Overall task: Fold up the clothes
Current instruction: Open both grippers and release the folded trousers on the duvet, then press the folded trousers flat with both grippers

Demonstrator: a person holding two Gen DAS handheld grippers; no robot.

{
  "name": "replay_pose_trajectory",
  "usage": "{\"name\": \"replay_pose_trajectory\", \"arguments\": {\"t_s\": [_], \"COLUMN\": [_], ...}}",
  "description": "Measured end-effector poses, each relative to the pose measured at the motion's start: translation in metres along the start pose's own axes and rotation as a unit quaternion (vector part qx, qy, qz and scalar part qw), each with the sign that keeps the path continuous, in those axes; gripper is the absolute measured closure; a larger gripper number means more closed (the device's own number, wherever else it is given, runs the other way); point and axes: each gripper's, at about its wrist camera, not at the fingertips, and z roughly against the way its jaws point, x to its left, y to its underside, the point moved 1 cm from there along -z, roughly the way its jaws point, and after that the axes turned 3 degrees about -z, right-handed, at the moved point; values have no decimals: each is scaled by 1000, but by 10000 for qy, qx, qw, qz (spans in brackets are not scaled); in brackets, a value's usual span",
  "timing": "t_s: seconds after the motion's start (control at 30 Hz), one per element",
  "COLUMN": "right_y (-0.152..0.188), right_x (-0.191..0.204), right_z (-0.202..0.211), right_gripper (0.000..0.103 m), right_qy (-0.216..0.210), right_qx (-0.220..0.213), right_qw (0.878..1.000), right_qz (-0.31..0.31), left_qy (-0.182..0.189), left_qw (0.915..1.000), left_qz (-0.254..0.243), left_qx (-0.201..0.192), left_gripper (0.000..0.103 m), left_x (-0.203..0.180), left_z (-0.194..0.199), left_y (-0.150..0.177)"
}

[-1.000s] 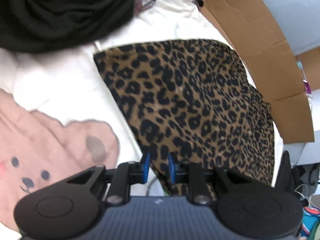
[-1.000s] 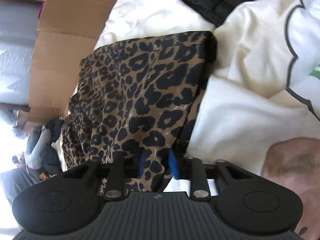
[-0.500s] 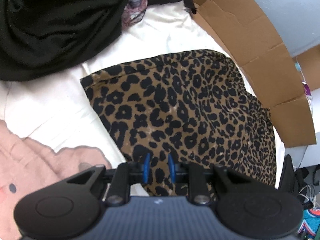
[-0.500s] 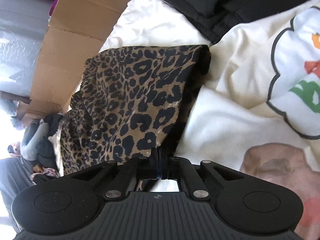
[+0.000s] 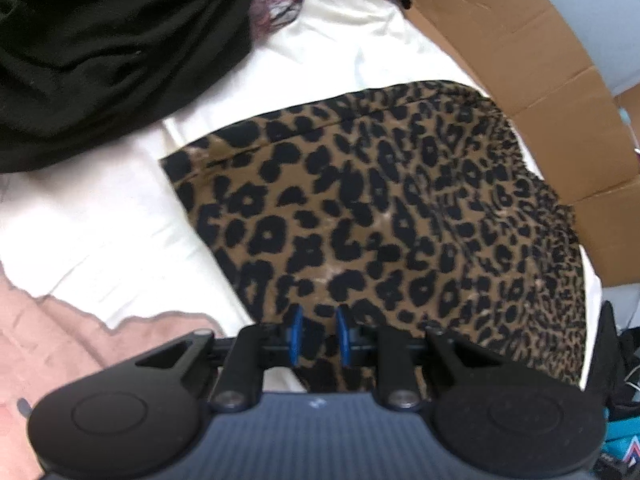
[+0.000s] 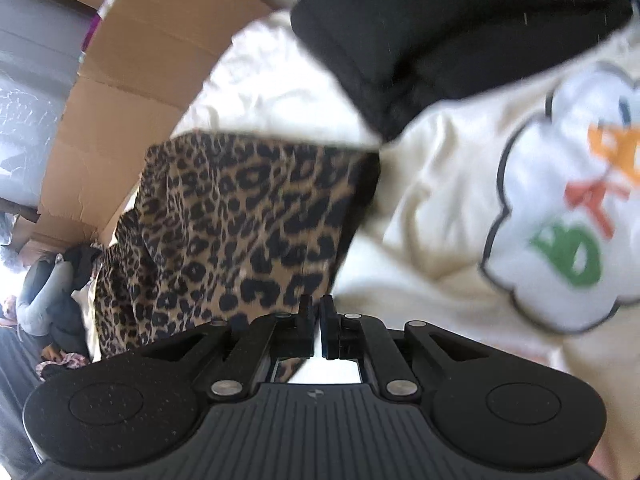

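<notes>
A leopard-print garment (image 5: 400,220) lies spread on a cream blanket (image 5: 100,216). It also shows in the right wrist view (image 6: 240,232). My left gripper (image 5: 319,334) sits low over the garment's near edge, its blue-tipped fingers a small gap apart with leopard cloth between them. My right gripper (image 6: 317,320) has its jaws almost together at the garment's near right edge; leopard cloth shows just under the fingers, and whether any is pinched is unclear.
A black garment pile (image 5: 112,52) lies at the back left, also seen in the right wrist view (image 6: 460,28). A cardboard box (image 5: 540,80) borders the far side. The blanket carries a cartoon print (image 6: 568,216) and a pink bear print (image 5: 48,352).
The right gripper closed from open to nearly shut at the garment's edge and pulled back. The left gripper moved along the garment edge, its gap unchanged.
</notes>
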Motion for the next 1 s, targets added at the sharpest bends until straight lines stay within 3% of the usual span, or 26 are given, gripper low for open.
{"name": "replay_pose_trajectory", "arguments": {"t_s": [0.13, 0.33, 0.67, 0.83, 1.0], "right_y": [-16, -26, -31, -28, -24], "right_x": [6, 28, 70, 69, 59], "right_z": [8, -2, -40, -57, -57], "right_gripper": [96, 96, 96, 96, 93], "right_qy": [-118, 71, 278, 531, 734], "right_qx": [-195, -284, -269, -184, -230], "right_qw": [9996, 9968, 9833, 9764, 9719], "right_qz": [157, 742, 1778, 2087, 2225], "left_qy": [-194, -272, 157, 276, 336], "left_qw": [9996, 9992, 9928, 9827, 9834], "left_qz": [-189, -259, -1178, -1803, -1737], "left_qx": [78, 123, -139, -321, -402], "left_gripper": [92, 88, 81, 80, 80], "left_x": [3, 2, -52, -84, -92], "left_z": [-1, 14, 15, -8, -30], "left_y": [2, 3, -10, -10, -9]}}
